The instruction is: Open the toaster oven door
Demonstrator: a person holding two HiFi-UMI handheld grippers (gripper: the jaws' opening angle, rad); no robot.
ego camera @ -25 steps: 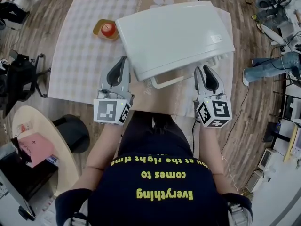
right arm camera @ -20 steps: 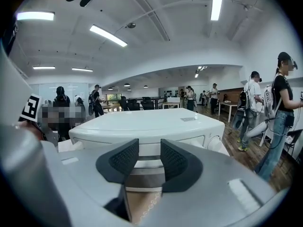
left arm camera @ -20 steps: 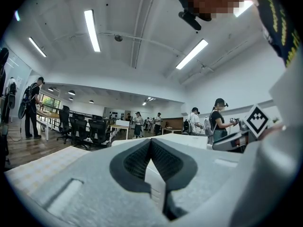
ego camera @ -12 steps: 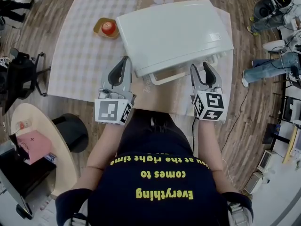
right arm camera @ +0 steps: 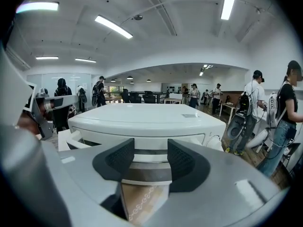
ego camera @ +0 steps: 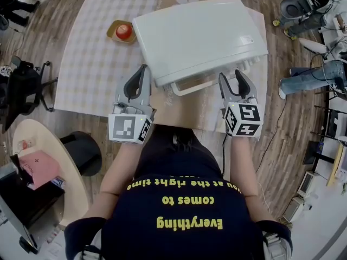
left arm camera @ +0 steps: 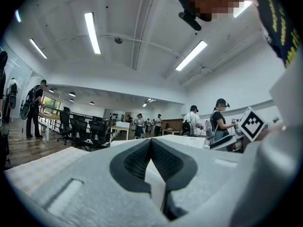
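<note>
On the table [ego camera: 87, 69], which is wearing a pale checked cloth, the white toaster oven [ego camera: 200, 37] is sitting with its front facing the person. Its door handle [ego camera: 187, 89] is jutting out along the lower front edge. The door is looking closed, though the steep head view is not making that certain. Beyond the oven's far left corner, a red fruit [ego camera: 124, 32] is resting on a small plate [ego camera: 113, 36]. The left gripper [ego camera: 143, 69] is being held just beside the oven's near left corner, with its jaws pressed together at the tips and nothing between them. The right gripper [ego camera: 230, 76] is hanging near the right end of the handle, close to the oven's front. Its jaws have just been opening and are standing partly apart, gripping nothing, with the oven's front panel and a strip of cloth showing through the gap in the right gripper view.
</note>
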